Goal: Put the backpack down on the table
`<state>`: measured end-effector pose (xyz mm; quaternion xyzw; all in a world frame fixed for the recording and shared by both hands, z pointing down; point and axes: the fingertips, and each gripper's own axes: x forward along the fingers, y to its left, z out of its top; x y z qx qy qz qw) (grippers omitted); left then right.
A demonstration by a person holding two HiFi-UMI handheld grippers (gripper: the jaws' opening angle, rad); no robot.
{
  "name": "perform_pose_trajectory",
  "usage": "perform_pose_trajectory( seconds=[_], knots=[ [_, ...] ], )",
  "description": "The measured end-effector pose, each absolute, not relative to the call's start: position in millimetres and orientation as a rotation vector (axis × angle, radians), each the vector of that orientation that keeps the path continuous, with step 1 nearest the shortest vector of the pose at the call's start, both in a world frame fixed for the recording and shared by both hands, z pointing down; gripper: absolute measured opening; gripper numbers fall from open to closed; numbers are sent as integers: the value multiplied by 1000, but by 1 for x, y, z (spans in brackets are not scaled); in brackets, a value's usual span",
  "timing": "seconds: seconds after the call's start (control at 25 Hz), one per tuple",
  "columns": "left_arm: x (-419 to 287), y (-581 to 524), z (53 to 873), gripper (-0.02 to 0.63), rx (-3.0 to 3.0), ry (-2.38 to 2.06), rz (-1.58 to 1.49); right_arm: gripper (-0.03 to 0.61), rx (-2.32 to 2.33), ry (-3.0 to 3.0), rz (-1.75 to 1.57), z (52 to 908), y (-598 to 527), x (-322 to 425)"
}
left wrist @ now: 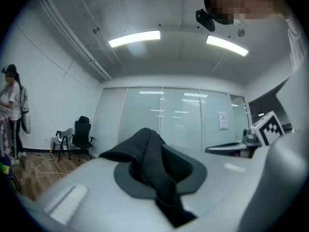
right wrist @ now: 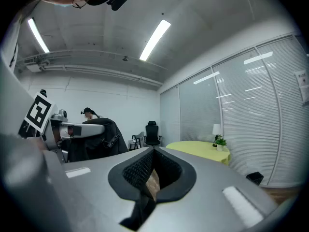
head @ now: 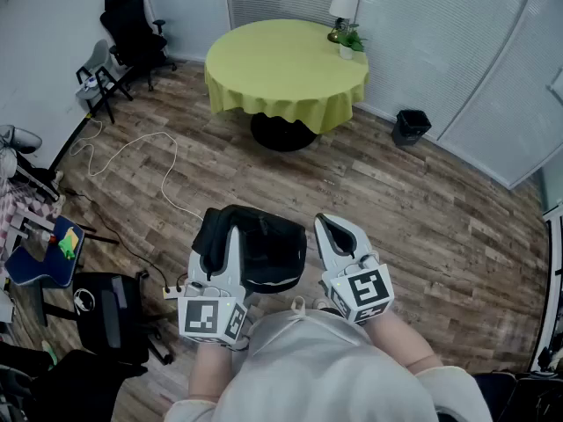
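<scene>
Backpack (head: pixel 268 255) held over floor (head: pixel 422 200), lower centre.
Left tongs (head: pixel 232 234) clamp it; right tongs (head: pixel 328 226) closed, empty; counter (head: pixel 281 69) upper centre.

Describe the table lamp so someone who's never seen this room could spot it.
Find the round table under a yellow-green cloth by the far wall. At its far right edge stand two small things: the white-shaded table lamp is the taller, the potted green plant beside it lower and leafy.
</scene>
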<state>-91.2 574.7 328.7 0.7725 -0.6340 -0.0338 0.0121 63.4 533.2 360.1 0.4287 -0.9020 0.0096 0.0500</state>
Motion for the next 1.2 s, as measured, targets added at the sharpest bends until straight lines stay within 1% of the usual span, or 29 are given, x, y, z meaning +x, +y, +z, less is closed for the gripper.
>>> perform_pose_trajectory(
  seconds=[0.44, 0.72, 1.0, 1.2],
  knots=[
    [-102, 563, 330, 38, 2426, -1969, -101, -2, 1328, -2716, 16, 360, 528, 54],
    [-108, 553, 338, 38, 2412, -1952, -93, -2, 1381, -2715, 95, 367, 515, 55],
    [-106, 519, 345, 38, 2394, -1957, -62, -2, 1360, -2728, 155, 382, 474, 62],
    [-101, 467, 348, 38, 2362, -1999, -30, -2, 1302, -2775, 186, 390, 413, 61]
  ],
)
